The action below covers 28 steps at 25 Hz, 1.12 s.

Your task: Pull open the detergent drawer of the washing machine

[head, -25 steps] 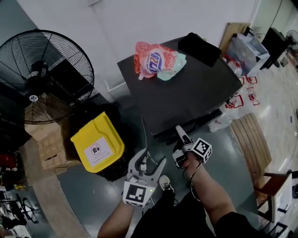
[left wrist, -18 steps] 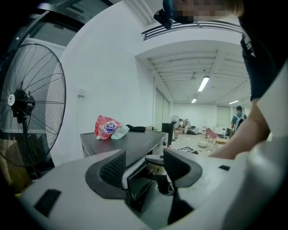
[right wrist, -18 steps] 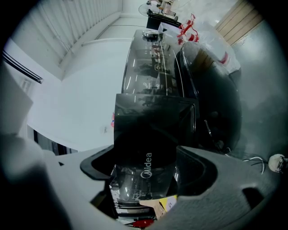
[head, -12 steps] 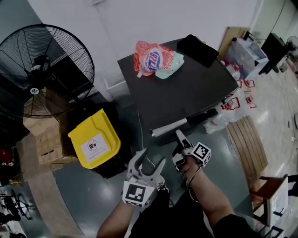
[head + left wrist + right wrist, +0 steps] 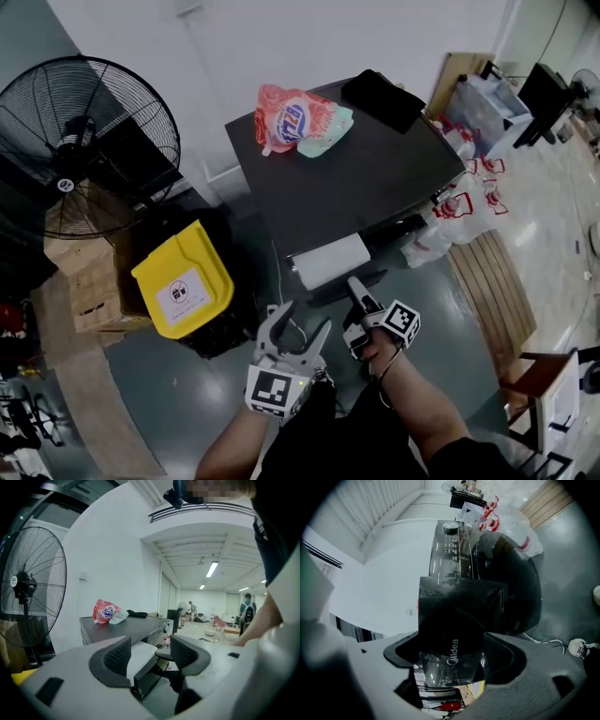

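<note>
The white plastic detergent drawer (image 5: 330,261), faced with a glossy black front panel (image 5: 451,634), stands partway out of the top front of the black box-shaped washing machine (image 5: 375,178). The right gripper (image 5: 359,298) is clamped wide across that panel, and the left gripper (image 5: 302,319) hangs beside it, jaws apart and empty. The drawer should be light, stiff and free-running, but its glossy face looks slippery, so grip the panel's edges and draw straight out

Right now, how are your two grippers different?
The right gripper grips the drawer by its dark front; the left gripper is open and empty. The right gripper is turned on its side; the left gripper lies flat. Both point at the washer.
</note>
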Motion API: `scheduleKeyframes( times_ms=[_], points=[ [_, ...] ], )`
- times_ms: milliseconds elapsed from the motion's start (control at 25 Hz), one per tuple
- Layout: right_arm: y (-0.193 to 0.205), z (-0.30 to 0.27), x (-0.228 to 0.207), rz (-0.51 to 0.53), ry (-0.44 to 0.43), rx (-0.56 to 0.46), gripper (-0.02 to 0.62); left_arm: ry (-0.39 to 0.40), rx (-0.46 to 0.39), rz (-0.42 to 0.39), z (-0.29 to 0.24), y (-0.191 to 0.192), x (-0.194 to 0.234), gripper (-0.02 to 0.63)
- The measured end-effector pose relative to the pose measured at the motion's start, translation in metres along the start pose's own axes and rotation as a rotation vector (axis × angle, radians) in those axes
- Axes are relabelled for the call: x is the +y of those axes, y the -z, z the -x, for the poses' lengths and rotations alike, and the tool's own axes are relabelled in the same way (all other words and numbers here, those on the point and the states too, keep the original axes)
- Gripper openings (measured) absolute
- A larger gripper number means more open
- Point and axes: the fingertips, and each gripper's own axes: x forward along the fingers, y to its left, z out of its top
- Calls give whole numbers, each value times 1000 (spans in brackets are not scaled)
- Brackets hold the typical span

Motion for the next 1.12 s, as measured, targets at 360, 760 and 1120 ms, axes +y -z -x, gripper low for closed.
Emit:
scheduleKeyframes(
  times_ms=[360, 760, 1120],
  points=[
    [6, 30, -12, 8, 3, 19, 420, 19, -19, -21, -2, -1, -18, 241],
    [11, 46, -11, 76, 18, 43, 337, 20, -12, -24, 4, -8, -28, 241],
    [19, 70, 22, 444, -22, 200, 137, -27, -30, -36, 6, -15, -42, 242]
  ],
)
